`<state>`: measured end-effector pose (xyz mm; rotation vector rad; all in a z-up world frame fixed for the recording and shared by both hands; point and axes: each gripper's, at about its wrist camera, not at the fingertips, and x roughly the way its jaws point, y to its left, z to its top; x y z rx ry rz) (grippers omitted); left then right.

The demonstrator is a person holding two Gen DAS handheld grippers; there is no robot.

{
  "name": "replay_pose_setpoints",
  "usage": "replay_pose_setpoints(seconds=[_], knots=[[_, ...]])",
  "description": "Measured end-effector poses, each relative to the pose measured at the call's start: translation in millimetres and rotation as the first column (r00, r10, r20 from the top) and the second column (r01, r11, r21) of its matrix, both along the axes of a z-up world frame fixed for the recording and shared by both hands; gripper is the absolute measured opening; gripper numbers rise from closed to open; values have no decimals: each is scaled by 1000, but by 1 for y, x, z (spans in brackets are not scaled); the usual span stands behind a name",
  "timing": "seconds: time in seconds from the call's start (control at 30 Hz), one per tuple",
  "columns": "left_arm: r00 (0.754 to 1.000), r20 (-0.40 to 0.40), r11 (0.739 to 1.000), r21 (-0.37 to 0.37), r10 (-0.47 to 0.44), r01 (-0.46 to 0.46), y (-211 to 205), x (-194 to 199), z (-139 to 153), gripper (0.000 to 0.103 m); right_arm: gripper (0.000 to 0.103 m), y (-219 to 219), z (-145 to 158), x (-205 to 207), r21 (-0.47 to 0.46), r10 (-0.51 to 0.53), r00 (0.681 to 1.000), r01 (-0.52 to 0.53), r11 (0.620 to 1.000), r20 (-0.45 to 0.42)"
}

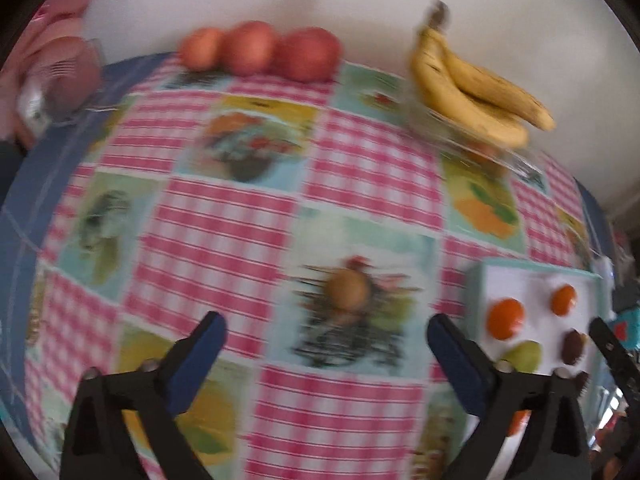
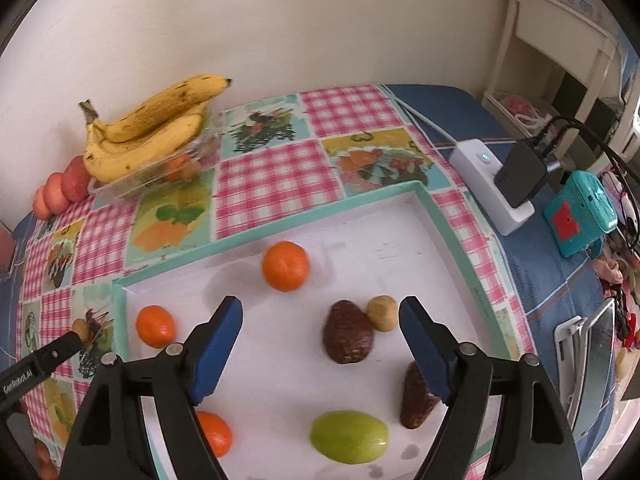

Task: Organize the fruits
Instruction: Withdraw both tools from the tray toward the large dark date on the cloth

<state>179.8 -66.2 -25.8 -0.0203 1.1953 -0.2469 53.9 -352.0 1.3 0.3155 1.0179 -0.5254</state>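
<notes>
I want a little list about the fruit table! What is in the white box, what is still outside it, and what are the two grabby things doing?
Box: white tray with teal rim, on the checked tablecloth
In the box: three oranges, two dark brown fruits, one green fruit, one small tan fruit
Outside the box: small brown fruit on the cloth; bananas on a clear container; red apples by the wall
Left gripper: jaws open, pointed at the small brown fruit, empty
Right gripper: jaws open over the tray, empty
</notes>
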Motion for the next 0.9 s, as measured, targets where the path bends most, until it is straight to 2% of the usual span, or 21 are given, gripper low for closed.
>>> replay_pose_setpoints(seconds=[0.03, 0.07, 0.23, 0.37, 0.6, 0.77, 0.9], knots=[[1000, 9, 1000, 6, 9, -10, 4, 1, 2, 103, 91, 5, 1, 2, -1, 9, 1000, -9, 1000, 6], [1000, 22, 1000, 11, 20, -20, 13, 1, 6, 103, 93, 11, 3, 4, -3, 20, 1000, -20, 1000, 14], [996, 76, 999, 10, 49, -50, 43, -4, 22, 103, 94, 45, 13, 13, -19, 77, 996, -77, 997, 32], [994, 80, 997, -19, 70, -69, 59, -17, 27, 103, 94, 73, 22, 12, -25, 116, 993, -115, 993, 38], [991, 102, 993, -89, 90, -81, 79, -57, 39, 103, 94, 107, 25, -19, 28, 154, 986, -155, 987, 57], [995, 101, 998, -62, 15, -8, 72, -101, 31, 103, 94, 124, 18, -44, 70, 174, 984, -177, 982, 48], [997, 48, 998, -40, -53, 55, 59, -128, 16, 103, 94, 136, 9, -60, 89, 192, 981, -193, 977, 16]])
